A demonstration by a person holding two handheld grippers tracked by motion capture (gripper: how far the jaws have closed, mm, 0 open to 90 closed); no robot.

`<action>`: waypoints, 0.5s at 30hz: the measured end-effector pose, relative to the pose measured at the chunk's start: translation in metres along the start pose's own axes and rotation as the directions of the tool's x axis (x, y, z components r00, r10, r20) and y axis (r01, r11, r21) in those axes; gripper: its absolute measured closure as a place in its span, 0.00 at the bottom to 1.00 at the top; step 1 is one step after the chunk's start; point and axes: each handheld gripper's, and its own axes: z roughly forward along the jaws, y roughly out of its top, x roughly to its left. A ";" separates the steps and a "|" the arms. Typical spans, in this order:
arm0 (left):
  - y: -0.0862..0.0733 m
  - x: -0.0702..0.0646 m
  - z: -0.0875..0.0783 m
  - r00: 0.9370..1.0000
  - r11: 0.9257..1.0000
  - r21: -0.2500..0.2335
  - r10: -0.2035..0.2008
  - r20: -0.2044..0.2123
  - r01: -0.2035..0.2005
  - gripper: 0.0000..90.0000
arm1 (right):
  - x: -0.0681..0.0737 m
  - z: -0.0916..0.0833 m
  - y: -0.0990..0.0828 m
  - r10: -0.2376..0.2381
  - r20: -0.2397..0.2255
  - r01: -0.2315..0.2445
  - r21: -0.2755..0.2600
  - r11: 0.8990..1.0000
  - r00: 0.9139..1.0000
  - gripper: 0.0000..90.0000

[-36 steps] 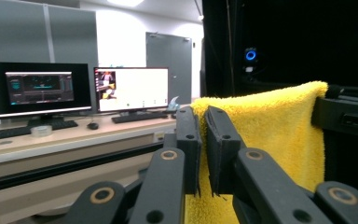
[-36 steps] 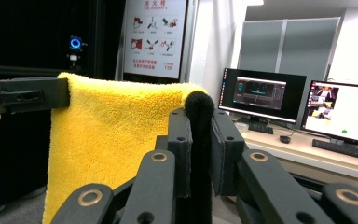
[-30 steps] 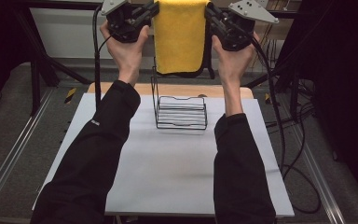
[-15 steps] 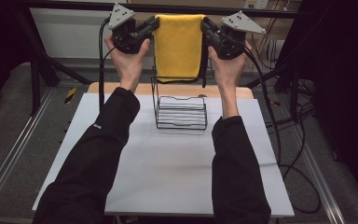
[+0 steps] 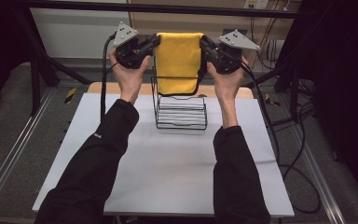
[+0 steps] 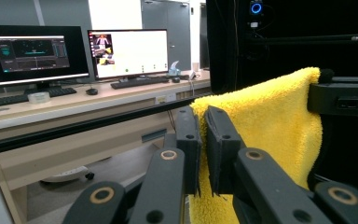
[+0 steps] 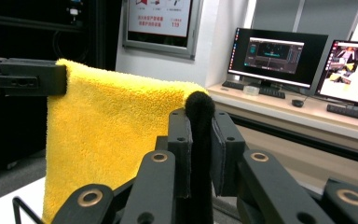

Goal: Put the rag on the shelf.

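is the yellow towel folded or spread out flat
Folded: the yellow towel hangs doubled over between the left tongs and right tongs, above the wire rack.

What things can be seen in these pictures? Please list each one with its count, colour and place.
towel: one, yellow, stretched between the two grippers above the rack
rack: one, black wire, on the far middle of the table
table: one, white top
monitors: two, lit, on a desk in the background
keyboards: two, dark, before the monitors
left gripper: one, black, shut on the towel's left corner
right gripper: one, black, shut on the towel's right corner
sleeves: two, black, rising from the bottom edge
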 end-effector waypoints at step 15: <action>-0.021 -0.004 -0.001 1.000 0.999 0.040 0.002 0.009 -0.002 0.93 | 0.000 -0.002 -0.023 0.011 -0.014 -0.010 0.052 0.999 1.000 0.89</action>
